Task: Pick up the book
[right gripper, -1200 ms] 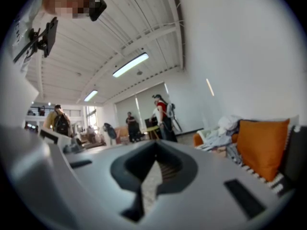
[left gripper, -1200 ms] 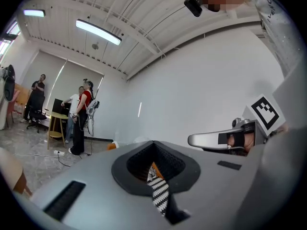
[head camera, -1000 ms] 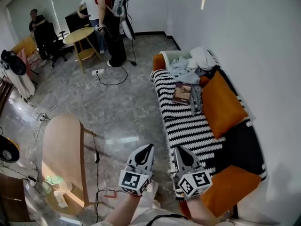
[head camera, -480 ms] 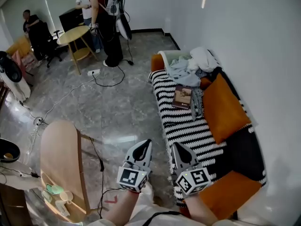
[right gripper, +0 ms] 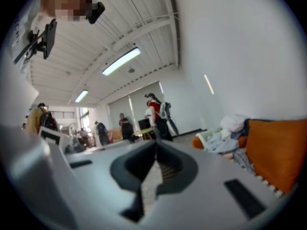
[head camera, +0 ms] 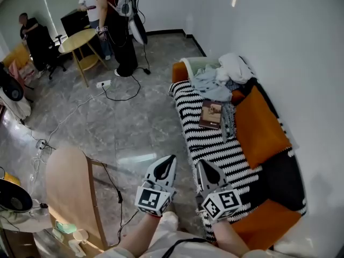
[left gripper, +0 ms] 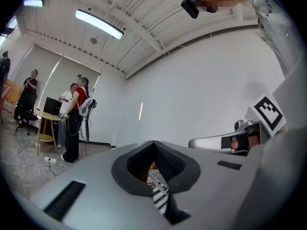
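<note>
Both my claws are empty with jaws together: left gripper (head camera: 171,159) and right gripper (head camera: 202,163), held level. The book (head camera: 210,114) lies flat on the striped blanket (head camera: 215,149), well ahead, near the orange cushion (head camera: 260,125). Plan: approach over the blanket, open one claw early, take the book's free edge without snagging fabric.

The head view looks steeply down from above the person's arms, with the left gripper (head camera: 167,166) and the right gripper (head camera: 206,171) close at its lower edge, the striped sofa (head camera: 215,144) ahead and right of them. Each gripper view sits just behind its own jaws and faces level across the room. All three share the standing person in red (head camera: 113,15) by the round table (head camera: 78,39) far ahead of the jaws; the right gripper view also catches the sofa's orange cushion (right gripper: 278,147) to its right.
</note>
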`<move>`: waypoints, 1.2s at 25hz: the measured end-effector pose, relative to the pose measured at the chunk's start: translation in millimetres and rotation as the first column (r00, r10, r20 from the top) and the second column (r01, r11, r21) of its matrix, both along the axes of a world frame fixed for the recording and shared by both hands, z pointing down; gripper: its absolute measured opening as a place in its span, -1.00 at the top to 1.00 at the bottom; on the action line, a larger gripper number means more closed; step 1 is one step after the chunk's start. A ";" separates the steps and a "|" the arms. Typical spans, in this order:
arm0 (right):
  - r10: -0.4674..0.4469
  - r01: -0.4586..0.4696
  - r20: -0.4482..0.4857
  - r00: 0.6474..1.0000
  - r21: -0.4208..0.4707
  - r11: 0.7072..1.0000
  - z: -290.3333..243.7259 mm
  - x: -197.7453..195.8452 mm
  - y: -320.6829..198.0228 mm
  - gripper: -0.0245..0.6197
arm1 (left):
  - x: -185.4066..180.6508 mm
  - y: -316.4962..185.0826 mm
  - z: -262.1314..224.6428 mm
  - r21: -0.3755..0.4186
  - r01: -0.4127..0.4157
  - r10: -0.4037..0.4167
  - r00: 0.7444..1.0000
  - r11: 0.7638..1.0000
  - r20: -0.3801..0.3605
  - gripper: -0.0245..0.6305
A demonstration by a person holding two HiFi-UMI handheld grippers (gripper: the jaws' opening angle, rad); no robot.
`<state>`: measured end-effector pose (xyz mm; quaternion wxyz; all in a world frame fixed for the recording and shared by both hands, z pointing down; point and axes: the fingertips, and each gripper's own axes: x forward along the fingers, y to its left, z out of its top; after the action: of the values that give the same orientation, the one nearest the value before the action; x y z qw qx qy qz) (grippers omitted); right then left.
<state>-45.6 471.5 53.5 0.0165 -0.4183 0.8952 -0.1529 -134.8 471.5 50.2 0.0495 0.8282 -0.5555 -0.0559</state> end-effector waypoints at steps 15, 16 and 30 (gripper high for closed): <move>0.060 -0.061 -0.032 0.998 -0.021 0.998 10.2 -28.2 -45.3 0.88 | -27.8 -50.9 12.9 -0.009 -0.067 0.067 0.997 0.998 -0.035 0.85; 0.057 -0.058 -0.035 0.998 -0.021 0.998 10.6 -31.1 -45.1 0.88 | -30.6 -50.9 14.5 -0.012 -0.065 0.065 0.997 0.998 -0.041 0.85; 0.013 -0.014 -0.030 0.999 -0.040 0.999 22.3 -50.4 -91.9 0.88 | -64.8 -87.5 25.9 -0.038 -0.002 0.000 0.999 0.999 -0.042 0.85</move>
<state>-96.0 379.7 75.7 -0.0044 -0.4270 0.8892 -0.1644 -199.6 384.0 76.1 0.0769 0.8259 -0.5550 -0.0628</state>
